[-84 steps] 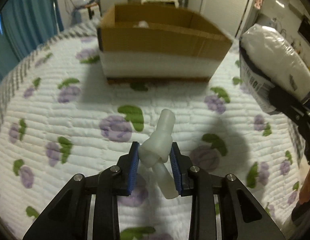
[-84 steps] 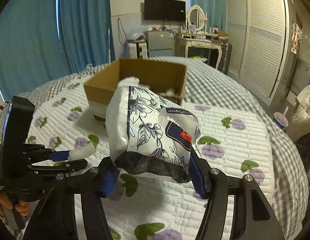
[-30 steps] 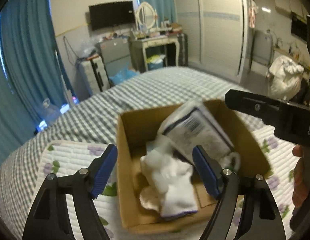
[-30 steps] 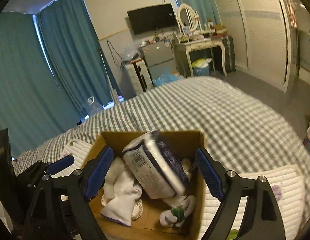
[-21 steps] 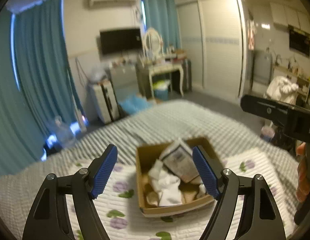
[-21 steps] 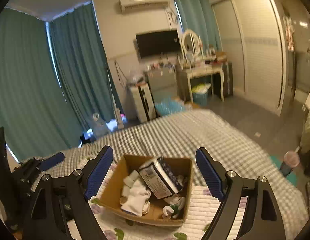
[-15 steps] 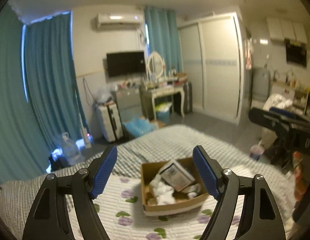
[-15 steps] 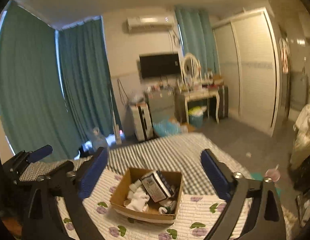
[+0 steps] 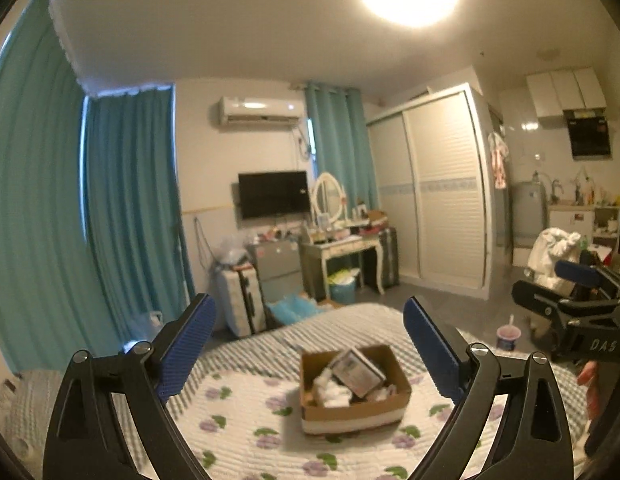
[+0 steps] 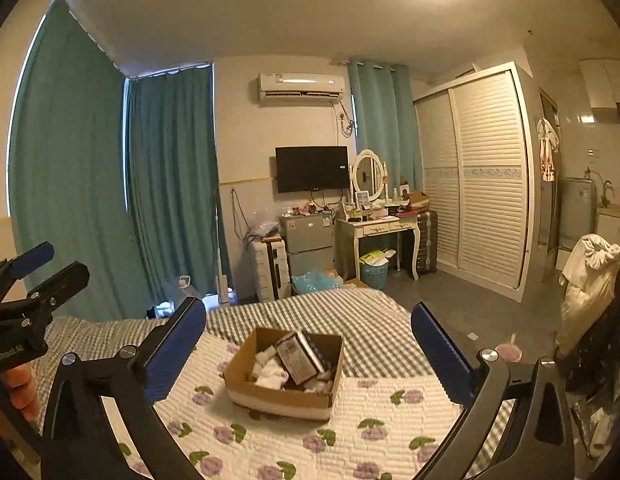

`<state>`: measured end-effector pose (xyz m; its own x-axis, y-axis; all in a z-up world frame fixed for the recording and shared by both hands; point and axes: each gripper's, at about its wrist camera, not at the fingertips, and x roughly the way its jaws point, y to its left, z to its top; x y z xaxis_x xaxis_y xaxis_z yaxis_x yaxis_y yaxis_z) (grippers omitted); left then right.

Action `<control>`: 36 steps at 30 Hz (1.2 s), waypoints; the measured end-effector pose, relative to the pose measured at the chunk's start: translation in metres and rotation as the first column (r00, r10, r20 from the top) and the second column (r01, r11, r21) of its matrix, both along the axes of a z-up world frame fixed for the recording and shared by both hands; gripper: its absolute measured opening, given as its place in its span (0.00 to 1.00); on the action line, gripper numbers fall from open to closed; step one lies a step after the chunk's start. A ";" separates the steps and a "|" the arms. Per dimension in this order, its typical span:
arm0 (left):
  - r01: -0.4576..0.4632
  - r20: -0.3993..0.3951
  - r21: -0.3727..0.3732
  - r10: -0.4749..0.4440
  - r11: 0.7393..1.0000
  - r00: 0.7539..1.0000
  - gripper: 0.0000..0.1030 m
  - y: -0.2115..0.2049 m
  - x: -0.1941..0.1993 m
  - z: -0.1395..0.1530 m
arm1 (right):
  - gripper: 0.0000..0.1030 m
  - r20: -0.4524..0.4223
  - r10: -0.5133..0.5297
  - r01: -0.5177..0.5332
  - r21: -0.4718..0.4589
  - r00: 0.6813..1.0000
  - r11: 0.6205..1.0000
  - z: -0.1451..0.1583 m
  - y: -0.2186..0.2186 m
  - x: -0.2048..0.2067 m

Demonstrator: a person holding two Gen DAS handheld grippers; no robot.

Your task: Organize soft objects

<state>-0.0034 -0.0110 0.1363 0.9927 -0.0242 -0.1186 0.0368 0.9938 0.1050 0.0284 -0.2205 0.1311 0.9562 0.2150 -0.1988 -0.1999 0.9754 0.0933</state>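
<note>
We hold both tools high above the bed, and both stand released with nothing between their blue pads: the left gripper (image 9: 307,350) frames the room with its jaws spread wide, and the right gripper (image 10: 305,354) is spread just as wide.

The task's things are gathered in the brown open-topped cardboard box (image 10: 283,376), which sits on the white quilted bedspread printed with purple flowers and green leaves (image 10: 374,440). Inside it we see rumpled white socks or cloths (image 10: 271,372) toward the left and a dark patterned plastic pack with a printed label (image 10: 299,356) leaning tilted across the middle. A few smaller white pieces lie at the front right, too small to name. In the left wrist view the same box (image 9: 354,388) shows the pack (image 9: 356,368) resting on top of the white cloth.

We judge the sorting close to done, since no loose soft item shows on the quilt in either view. To do this step well, we would sweep both cameras slowly over the quilt and the grey checked blanket (image 10: 310,316) beyond the box for strays. The 2 tools should stay well apart as they come down. If the tilted pack needs settling, a light press on its upper edge should do, as hard squeezing would crumple the wrapper.
</note>
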 end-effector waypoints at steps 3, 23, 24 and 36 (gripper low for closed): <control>-0.017 -0.042 -0.006 0.017 1.000 0.999 0.93 0.003 0.019 -0.035 | 1.00 -0.015 -0.058 0.057 -0.045 0.998 0.997 -0.037 0.012 0.008; -0.035 -0.254 -0.059 0.019 0.998 0.967 0.93 0.022 0.085 -0.151 | 1.00 -0.217 -0.037 0.034 -0.021 0.975 0.999 -0.161 0.035 0.089; -0.034 -0.256 -0.060 0.017 0.998 0.966 0.93 0.023 0.085 -0.151 | 1.00 -0.221 -0.039 0.035 -0.021 0.974 0.999 -0.162 0.035 0.089; -0.016 -0.259 -0.043 0.005 0.999 0.966 0.93 0.022 0.085 -0.148 | 1.00 -0.218 -0.026 0.022 -0.019 0.976 1.000 -0.158 0.041 0.086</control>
<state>0.0819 0.0108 -0.0115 0.9284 -0.0250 -0.3706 0.0465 0.9977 0.0492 0.1141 -0.1793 -0.0264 0.8941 0.1877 -0.4067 -0.1532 0.9813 0.1161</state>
